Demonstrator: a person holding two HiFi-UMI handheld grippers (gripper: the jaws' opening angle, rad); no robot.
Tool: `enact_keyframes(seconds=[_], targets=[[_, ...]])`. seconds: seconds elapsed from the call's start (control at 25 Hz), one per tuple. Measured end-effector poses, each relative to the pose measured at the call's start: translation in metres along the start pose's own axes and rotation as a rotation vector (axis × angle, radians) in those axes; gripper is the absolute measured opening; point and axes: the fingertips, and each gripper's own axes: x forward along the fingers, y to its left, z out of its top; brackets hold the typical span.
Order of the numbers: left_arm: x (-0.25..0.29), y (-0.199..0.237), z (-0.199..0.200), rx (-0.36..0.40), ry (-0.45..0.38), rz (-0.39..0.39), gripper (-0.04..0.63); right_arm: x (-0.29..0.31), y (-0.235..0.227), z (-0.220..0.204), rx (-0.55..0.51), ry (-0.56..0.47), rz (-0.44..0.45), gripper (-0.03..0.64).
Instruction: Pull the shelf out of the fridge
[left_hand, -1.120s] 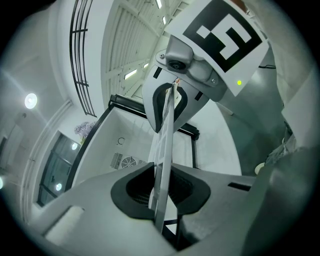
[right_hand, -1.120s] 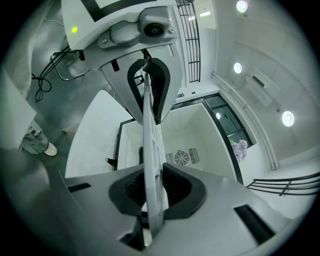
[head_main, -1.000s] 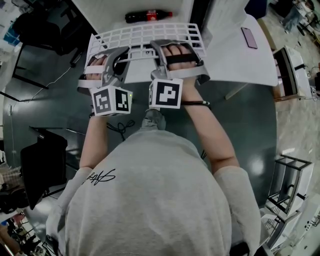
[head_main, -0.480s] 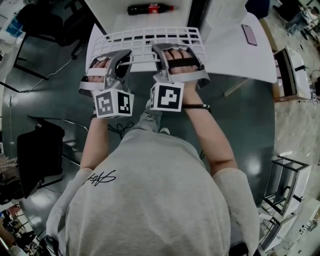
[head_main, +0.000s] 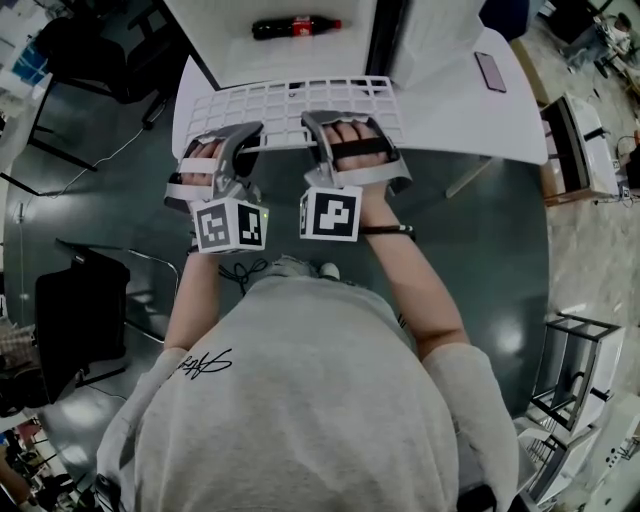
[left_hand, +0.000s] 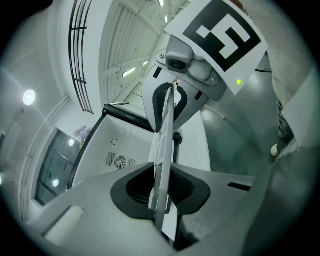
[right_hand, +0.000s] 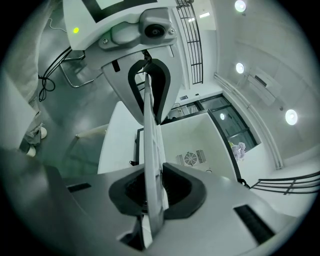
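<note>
Shelf: the white grid shelf (head_main: 290, 100) is held roughly level just outside the mouth of the fridge (head_main: 330, 55), with its near edge towards the person.
Left tongs: the left tongs (left_hand: 162, 195) are nearly closed and pinch the shelf's near edge, left of centre.
Right tongs: the right tongs (right_hand: 152, 192) are clamped the same way on that edge, near the left pair.
Change: over the last second the gap has widened between the shelf's far edge and the cola bottle (head_main: 295, 27) lying inside the fridge. Both grips are unchanged.
Meaning: the pull is probably near its end. Whether the far edge still rests in the fridge cannot be told.
</note>
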Motion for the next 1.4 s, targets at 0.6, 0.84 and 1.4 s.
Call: enact_keyframes(seconds=[0.6,0.84,1.4], targets=[[0.001,-0.014,-0.002,0.006,-0.015,-0.027,0.049,-0.002,0.015,-0.004,-0.012,0.026,0.022,0.046],[0.001,-0.014,-0.001,0.006,-0.015,-0.028,0.049,-0.002,0.016,-0.005,-0.004,0.024,0.021,0.046],[0.002,-0.015,-0.001,0.006,-0.003,-0.026,0.049,0.0,0.016,-0.005,0.0,0.014,0.023,0.046]])
